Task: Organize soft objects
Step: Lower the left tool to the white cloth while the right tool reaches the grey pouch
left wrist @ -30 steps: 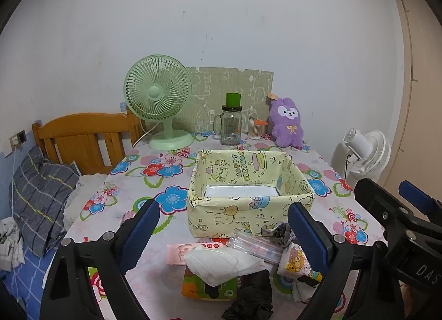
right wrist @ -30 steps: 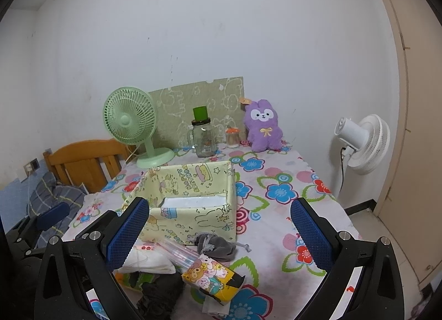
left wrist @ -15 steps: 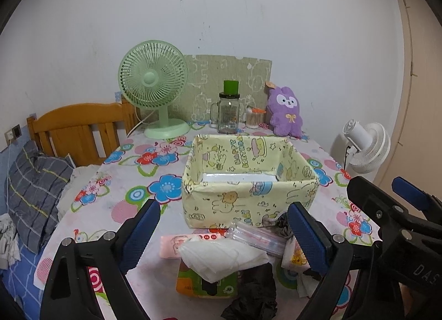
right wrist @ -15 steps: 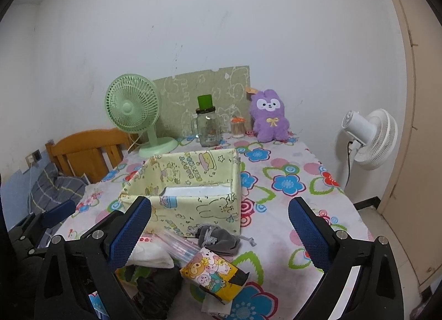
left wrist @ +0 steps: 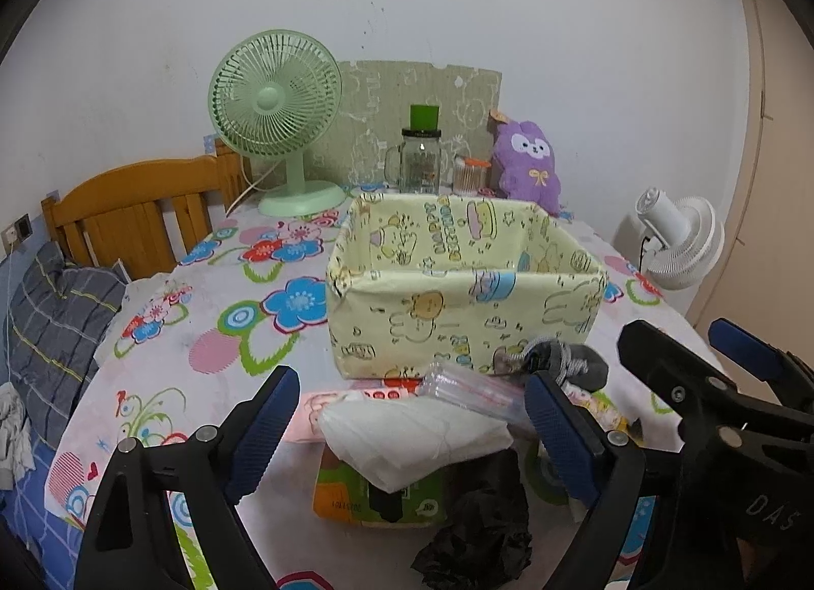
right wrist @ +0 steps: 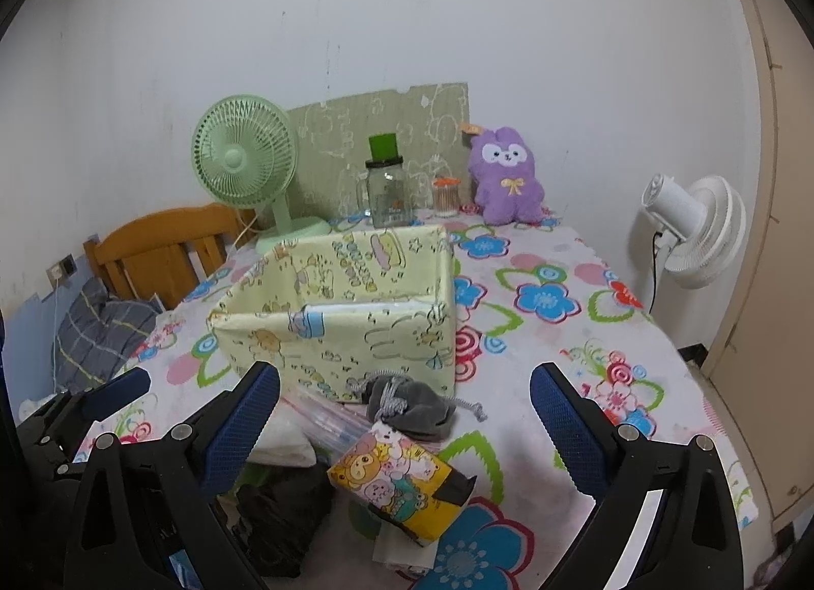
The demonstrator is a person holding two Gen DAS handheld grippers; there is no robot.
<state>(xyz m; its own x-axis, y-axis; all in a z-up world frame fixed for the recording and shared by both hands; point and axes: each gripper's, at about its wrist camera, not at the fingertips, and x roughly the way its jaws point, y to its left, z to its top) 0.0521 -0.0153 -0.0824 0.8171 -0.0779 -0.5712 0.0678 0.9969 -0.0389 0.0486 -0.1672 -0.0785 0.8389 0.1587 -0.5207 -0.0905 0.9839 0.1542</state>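
A pile of soft things lies on the flowered tablecloth in front of a yellow cartoon fabric box (left wrist: 468, 284) (right wrist: 346, 315). It holds a white folded cloth (left wrist: 412, 432), a grey drawstring pouch (left wrist: 570, 366) (right wrist: 412, 406), a black cloth (left wrist: 483, 529) (right wrist: 280, 513), a clear zip bag (left wrist: 468, 386) and a cartoon tissue pack (right wrist: 402, 483). My left gripper (left wrist: 411, 378) hovers over the white cloth, jaws wide and closing slightly, touching nothing. Over the pouch and tissue pack my right gripper (right wrist: 404, 373) stands open and empty.
At the back stand a green desk fan (left wrist: 274, 132), a glass jar with a green lid (left wrist: 419, 157), a small toothpick jar (left wrist: 470, 175) and a purple plush (left wrist: 526, 162). A wooden chair (left wrist: 137, 218) is at left, a white fan (right wrist: 697, 228) at right.
Both grippers have sunk toward the table and the pile now sits nearer and larger between the fingers. Nothing on the table has moved.
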